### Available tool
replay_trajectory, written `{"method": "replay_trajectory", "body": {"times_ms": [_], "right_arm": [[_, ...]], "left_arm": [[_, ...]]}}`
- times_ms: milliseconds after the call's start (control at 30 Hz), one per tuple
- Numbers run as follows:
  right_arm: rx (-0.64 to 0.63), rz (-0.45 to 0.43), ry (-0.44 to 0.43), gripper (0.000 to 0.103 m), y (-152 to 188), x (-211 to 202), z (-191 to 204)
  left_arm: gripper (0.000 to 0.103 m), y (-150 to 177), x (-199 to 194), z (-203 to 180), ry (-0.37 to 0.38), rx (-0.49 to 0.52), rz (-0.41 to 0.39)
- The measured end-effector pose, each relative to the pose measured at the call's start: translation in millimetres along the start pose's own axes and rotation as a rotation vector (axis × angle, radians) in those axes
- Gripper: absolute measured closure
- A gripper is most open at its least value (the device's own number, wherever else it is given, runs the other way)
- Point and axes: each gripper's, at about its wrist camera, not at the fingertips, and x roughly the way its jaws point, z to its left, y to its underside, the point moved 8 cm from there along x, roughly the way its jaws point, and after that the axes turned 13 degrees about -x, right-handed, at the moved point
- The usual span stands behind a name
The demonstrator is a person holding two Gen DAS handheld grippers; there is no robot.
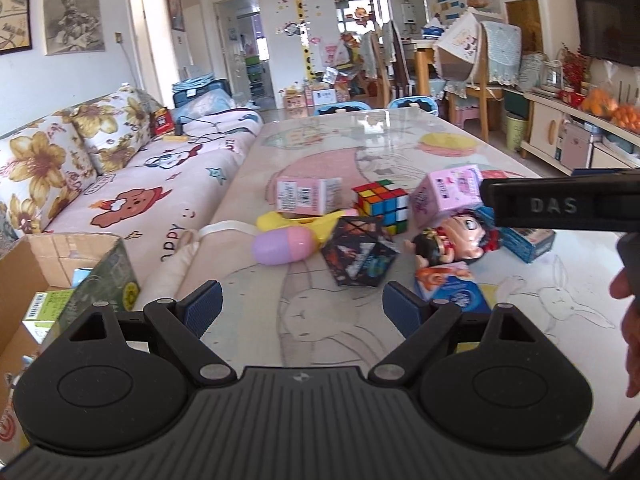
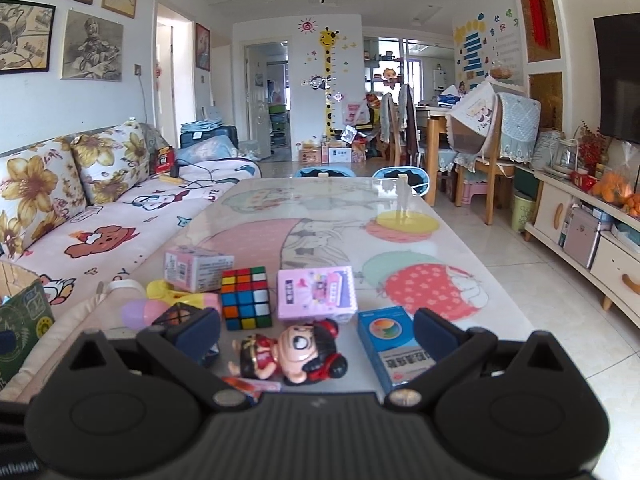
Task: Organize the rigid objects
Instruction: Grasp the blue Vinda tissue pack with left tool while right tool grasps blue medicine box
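I am looking down a living-room table [image 2: 340, 216] with a cartoon-print cover, a floral sofa [image 2: 60, 200] along the left of the frame. The toys sit clustered at the near end. In the right wrist view, my right gripper [image 2: 316, 334] is spread wide and empty, and the doll figurine [image 2: 296, 354] lies on its side between the fingers, low in the centre. The Rubik's cube [image 2: 246, 298] and a pink box [image 2: 316, 292] stand just behind it; a blue box [image 2: 394, 344] lies beside the right finger. My left gripper [image 1: 302, 308] hangs open and empty too, the dark cube [image 1: 358, 252] just ahead. A cardboard box [image 1: 44, 264] sits at lower left.
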Motion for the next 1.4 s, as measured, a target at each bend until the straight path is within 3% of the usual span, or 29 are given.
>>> {"method": "replay_trajectory", "body": {"times_ms": [300,500,833,1033,1100,1200,1267,1400], "right_arm": [[0.055,0.088,0.052,0.001,30,23,-62],[0.130,0.155,-0.005,0.001,43,47,-78],[0.130,0.205,-0.019,0.003,52,93,-73],[0.132,0.226,-0.013,0.018,57,108,-66],[0.105,0.221,-0.010,0.034,56,107,-62],[0.093,0.213,-0.015,0.047,55,105,-58],[0.089,0.213,-0.011,0.052,55,103,-57],[0.094,0.210,-0.009,0.053,56,97,-54]], "left_arm": [[0.000,14,6,-27,0.123,0.063,0.033],[0.000,26,25,-51,0.196,0.088,0.093],[0.001,24,84,-65,0.151,0.062,0.160],[0.007,21,98,-76,0.159,0.047,0.165],[0.017,24,101,-88,0.163,0.030,0.167],[0.036,22,98,-87,0.185,-0.002,0.179],[0.038,22,95,-89,0.182,-0.003,0.178],[0.039,26,87,-89,0.171,0.004,0.167]]}}
